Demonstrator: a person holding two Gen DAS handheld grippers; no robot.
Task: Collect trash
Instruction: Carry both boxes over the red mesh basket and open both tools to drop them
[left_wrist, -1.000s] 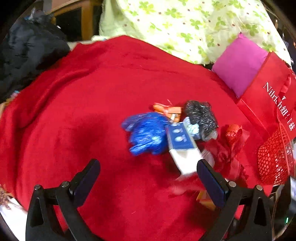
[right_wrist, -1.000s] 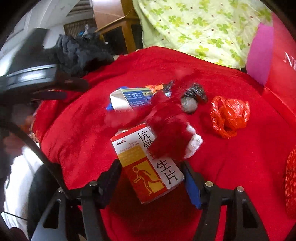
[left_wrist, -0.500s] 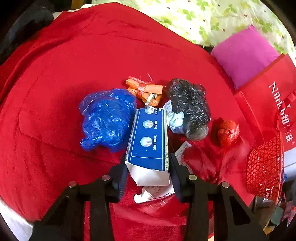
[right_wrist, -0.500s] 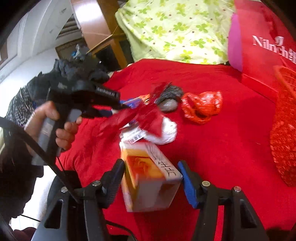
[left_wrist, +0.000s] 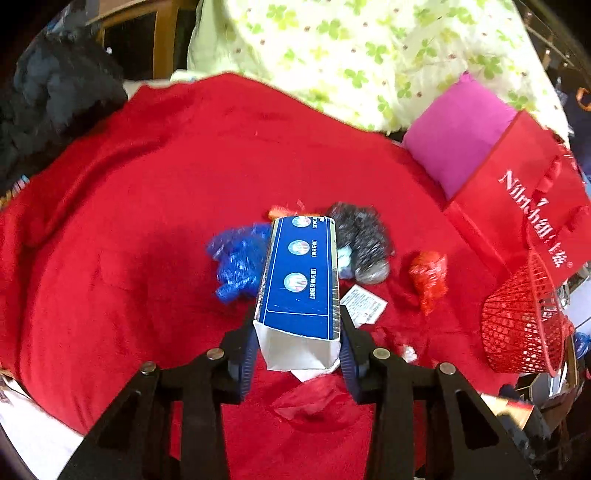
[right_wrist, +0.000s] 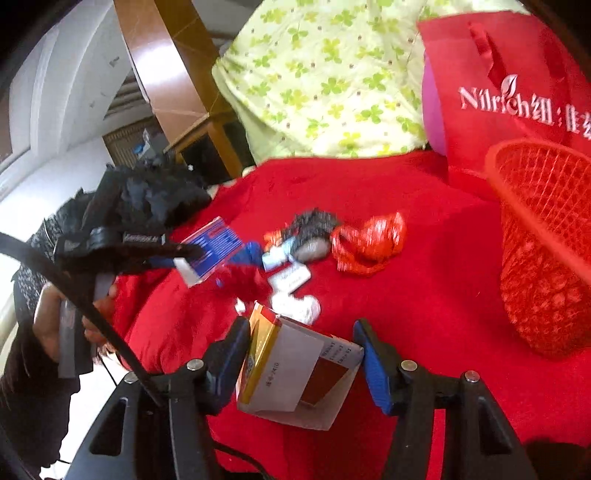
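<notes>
both boxes are up: left claw (left_wrist: 297, 354) clamps the blue carton (left_wrist: 301, 273), right claw (right_wrist: 301, 360) pinches the medicine box (right_wrist: 295, 373), both short of the red mesh basket (right_wrist: 546, 243). next, carry them over its rim and drop.

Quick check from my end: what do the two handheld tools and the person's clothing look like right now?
Both are matte black plastic frames with silver screw heads. The left tool has black fingers with dark blue ribbed pads; the right tool has brighter blue pads. In the right wrist view the left tool's body carries small white lettering, too blurred to read, and a black cable crosses it. The sleeve is dark speckled knit.
</notes>
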